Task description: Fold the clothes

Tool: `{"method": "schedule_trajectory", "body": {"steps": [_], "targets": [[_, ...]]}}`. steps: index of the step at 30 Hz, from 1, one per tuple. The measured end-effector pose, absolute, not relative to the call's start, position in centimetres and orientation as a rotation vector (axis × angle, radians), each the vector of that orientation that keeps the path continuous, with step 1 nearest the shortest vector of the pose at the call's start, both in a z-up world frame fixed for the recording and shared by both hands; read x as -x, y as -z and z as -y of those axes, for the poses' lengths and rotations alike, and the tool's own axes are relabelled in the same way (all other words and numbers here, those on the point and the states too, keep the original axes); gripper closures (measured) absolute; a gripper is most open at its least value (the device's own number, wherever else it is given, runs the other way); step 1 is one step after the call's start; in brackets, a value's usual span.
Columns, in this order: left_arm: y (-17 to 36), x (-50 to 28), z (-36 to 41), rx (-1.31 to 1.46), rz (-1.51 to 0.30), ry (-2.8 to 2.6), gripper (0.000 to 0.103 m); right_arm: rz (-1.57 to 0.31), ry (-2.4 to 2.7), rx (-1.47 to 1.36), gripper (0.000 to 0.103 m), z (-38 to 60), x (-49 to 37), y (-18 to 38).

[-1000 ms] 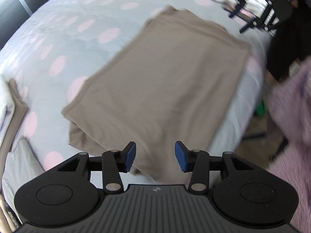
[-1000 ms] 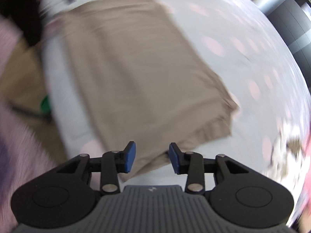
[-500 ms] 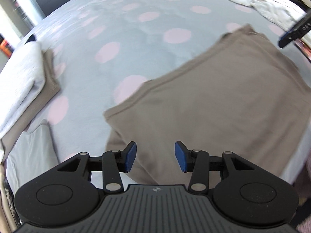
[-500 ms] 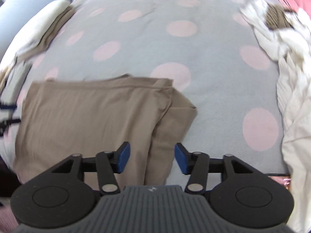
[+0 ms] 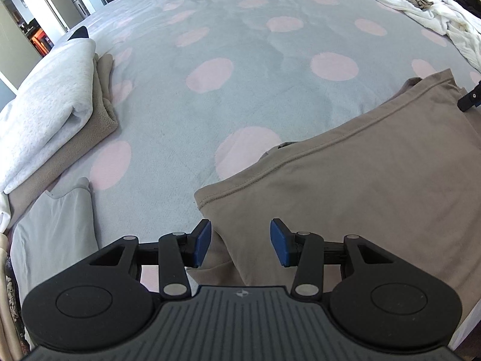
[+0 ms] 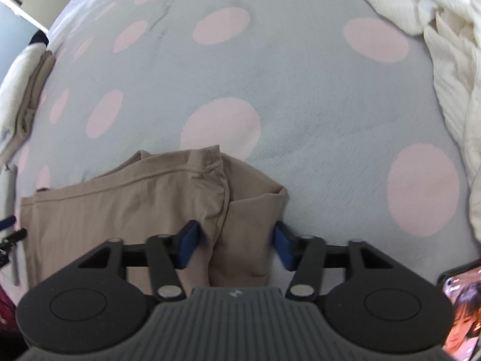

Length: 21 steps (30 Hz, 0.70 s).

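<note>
1. A tan garment [image 5: 360, 186], folded flat, is spread on the near part of a grey bedspread [image 5: 240, 60] with pink dots.
2. In the left wrist view its long axis is seen running from the near left corner up toward the far right, a stitched hem along its far edge.
3. In the right wrist view the garment [image 6: 135, 204] is seen lying crosswise, with a folded flap at its right end near the jaws.
4. The left gripper [image 5: 240, 242] is held over the garment's near left corner; its jaws stand apart, with nothing clamped and cloth below the gap.
5. The right gripper [image 6: 234, 246] is held over the flap; its jaws have just been closing but are still apart. Whether the blue pads touch the cloth cannot be told.
6. Only the left view shows a stack of folded clothes [image 5: 54, 114] at the left and a doorway beyond.
7. Only the right view shows a phone [image 6: 463, 316] at the lower right, its screen lit.
8. A white heap [image 6: 451, 45] of cloth is seen at the far right in both views.
9. No writing can be read.
</note>
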<state>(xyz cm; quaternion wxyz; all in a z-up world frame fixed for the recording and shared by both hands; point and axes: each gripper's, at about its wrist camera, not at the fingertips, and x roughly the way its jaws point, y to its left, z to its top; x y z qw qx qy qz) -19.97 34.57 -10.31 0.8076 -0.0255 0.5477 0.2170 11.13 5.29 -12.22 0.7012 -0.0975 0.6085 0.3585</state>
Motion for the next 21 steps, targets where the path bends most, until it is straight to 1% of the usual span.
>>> {"method": "schedule_trajectory", "body": {"steps": [1,3,7,18,20,21], "targets": [[10.4,20.0,-34.6,0.053,-1.176,-0.467,0.061,-1.349,-0.802,0.221,0.077,-5.4,-11.0,12.1],[10.6,20.2,-34.7,0.051,-1.184,-0.471,0.061,-1.361,-0.821,0.186,0.094,-5.3,-11.2,11.8],[10.4,20.6,-34.7,0.053,-1.175,-0.476,0.061,-1.345,-0.839,0.18,0.096,-5.4,-10.9,10.6],[8.3,21.4,-33.9,0.045,-1.091,-0.445,0.061,-1.353,-0.99,0.078,0.097,-9.0,-5.9,4.6],[8.0,21.8,-33.9,0.058,-1.074,-0.43,0.069,-1.372,-1.01,0.057,0.097,-10.4,-4.7,4.0],[7.9,22.1,-34.0,0.069,-1.067,-0.422,0.078,-1.378,-1.028,0.054,0.097,-11.3,-4.0,3.8]]}}
